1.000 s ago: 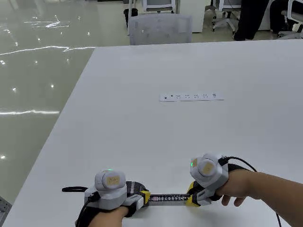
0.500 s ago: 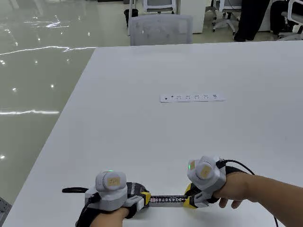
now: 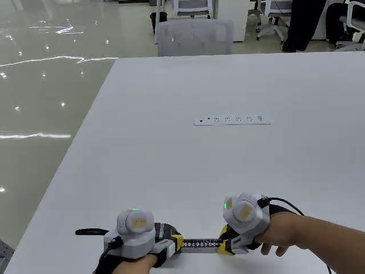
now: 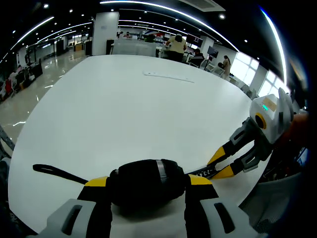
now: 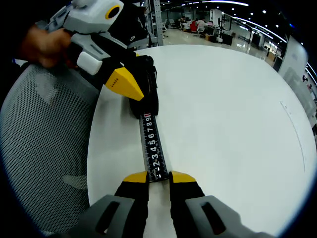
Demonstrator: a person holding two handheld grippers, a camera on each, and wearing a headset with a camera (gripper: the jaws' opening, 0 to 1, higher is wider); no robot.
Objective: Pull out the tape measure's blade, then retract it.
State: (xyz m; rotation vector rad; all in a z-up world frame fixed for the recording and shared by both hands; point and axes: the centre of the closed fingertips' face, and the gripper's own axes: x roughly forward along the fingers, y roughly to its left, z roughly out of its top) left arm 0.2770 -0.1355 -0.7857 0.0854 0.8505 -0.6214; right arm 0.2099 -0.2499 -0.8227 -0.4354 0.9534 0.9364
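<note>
Evidently the two grippers split the job between them: the left gripper (image 4: 148,184) is clamped across the black case of the tape measure (image 5: 147,96), yellow fingertips on either flank, so the body cannot slide along the table (image 3: 171,142) while the blade moves. The right gripper (image 5: 158,177) is pinched on the free end of the blade (image 5: 151,144), jaws almost together on the hook, which gives a straight line of pull away from the case. Both sit at the near edge of the table, close to the person, with the blade stretched flat between them and only a short run of numerals showing. By my reading the blade is barely out, and one moment cannot tell me whether it is being drawn or fed home.

A black wrist strap (image 4: 54,173) trails from the case across the tabletop on the side away from the blade, clear of its path. A white power strip (image 3: 232,120) lies well apart toward the middle of the table, and a grey chair (image 3: 194,35) stands at the far edge. A mesh seat (image 5: 44,148) sits just beside the near edge, below the blade line. A cable (image 3: 285,201) loops off the right gripper over the wrist, apart from the blade. Nothing lies in the blade's way
</note>
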